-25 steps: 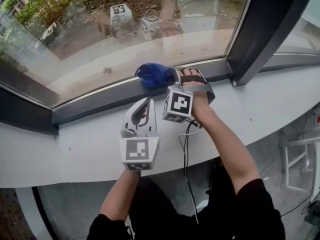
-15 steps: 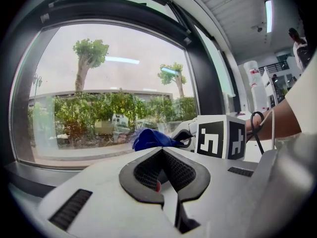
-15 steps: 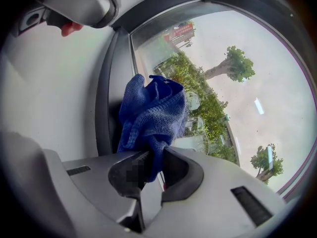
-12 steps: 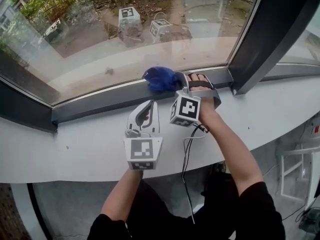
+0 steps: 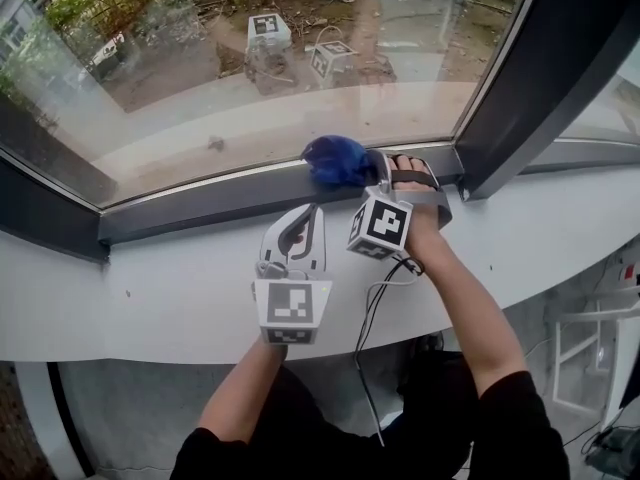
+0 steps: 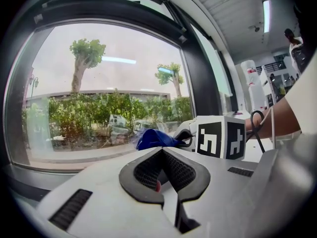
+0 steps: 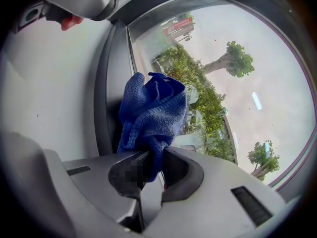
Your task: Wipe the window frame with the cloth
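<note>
Looking down in the head view, a crumpled deep-blue cloth sits bunched on the dark window frame, against the glass, just ahead of the right gripper. The left gripper lies on the white sill. Its own view shows its jaws pressed together with nothing between them. The right gripper view shows jaws clamped on the cloth's nubby fold.

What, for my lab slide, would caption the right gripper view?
Right tool clamps a bunched blue cloth at the dark window frame, glass and trees beyond.
</note>
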`<state>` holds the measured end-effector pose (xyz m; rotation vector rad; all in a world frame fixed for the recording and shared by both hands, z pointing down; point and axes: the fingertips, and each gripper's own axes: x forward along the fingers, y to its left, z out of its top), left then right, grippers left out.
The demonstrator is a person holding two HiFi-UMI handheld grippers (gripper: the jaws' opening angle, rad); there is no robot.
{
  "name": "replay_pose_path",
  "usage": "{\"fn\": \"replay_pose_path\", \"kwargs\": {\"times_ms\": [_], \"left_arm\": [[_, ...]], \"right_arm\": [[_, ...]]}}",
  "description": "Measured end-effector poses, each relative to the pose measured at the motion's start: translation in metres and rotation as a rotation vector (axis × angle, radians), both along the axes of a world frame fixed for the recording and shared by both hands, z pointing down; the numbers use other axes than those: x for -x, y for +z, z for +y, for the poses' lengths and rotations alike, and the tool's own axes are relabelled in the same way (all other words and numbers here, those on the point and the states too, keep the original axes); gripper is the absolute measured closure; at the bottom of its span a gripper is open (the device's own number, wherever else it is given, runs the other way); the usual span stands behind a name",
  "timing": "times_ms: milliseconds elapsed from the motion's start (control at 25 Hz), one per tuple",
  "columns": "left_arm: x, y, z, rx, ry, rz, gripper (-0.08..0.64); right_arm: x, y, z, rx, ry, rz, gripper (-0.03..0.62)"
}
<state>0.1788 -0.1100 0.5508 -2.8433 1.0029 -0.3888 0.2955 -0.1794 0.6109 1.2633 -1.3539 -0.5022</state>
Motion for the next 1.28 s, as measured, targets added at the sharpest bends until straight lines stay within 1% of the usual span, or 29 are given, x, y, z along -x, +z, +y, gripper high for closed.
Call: {"fn": "replay_pose_path", "kwargs": {"times_ms": [80, 240, 360, 560, 720, 800, 920, 1120, 1200, 1280], "left_arm": [[0.003, 0.0, -0.005, -0.005, 0.003, -0.003, 0.555], [0.002, 0.004, -0.007, -0.016, 0.018, -0.017, 0.555], [0.001, 0.004, -0.008, -0.027, 0.02, -0.006, 0.555], [0.003, 0.009, -0.004, -0.011, 0.018, -0.018, 0.555], [0.005, 0.007, -0.003, -0.023, 0.02, -0.016, 0.555], [0.004, 0.007, -0.003, -0.023, 0.021, -0.009, 0.555], [0.001, 0.01, -0.001, -0.012, 0.023, 0.013, 0.555], [-0.002, 0.012, 0.004, -0.015, 0.048, 0.008, 0.555], [-0.003, 0.011, 0.005, -0.019, 0.051, 0.017, 0.555], [-0.003, 0.011, 0.006, -0.018, 0.057, 0.02, 0.555]], "right_arm": [[0.002, 0.0, -0.003, -0.002, 0.007, 0.004, 0.569], [-0.007, 0.002, -0.002, 0.004, 0.032, -0.004, 0.569], [-0.012, 0.003, -0.003, 0.002, 0.047, -0.002, 0.569], [-0.021, 0.005, -0.001, 0.01, 0.077, -0.001, 0.569], [-0.032, 0.005, 0.005, 0.018, 0.126, 0.008, 0.569], [-0.042, 0.006, 0.009, 0.02, 0.165, -0.01, 0.569], [-0.055, 0.006, 0.013, 0.014, 0.223, -0.069, 0.569], [-0.069, 0.006, 0.017, 0.019, 0.282, -0.087, 0.569], [-0.073, 0.006, 0.018, 0.015, 0.307, -0.118, 0.569], [-0.079, 0.006, 0.02, 0.0, 0.34, -0.172, 0.569]]}}
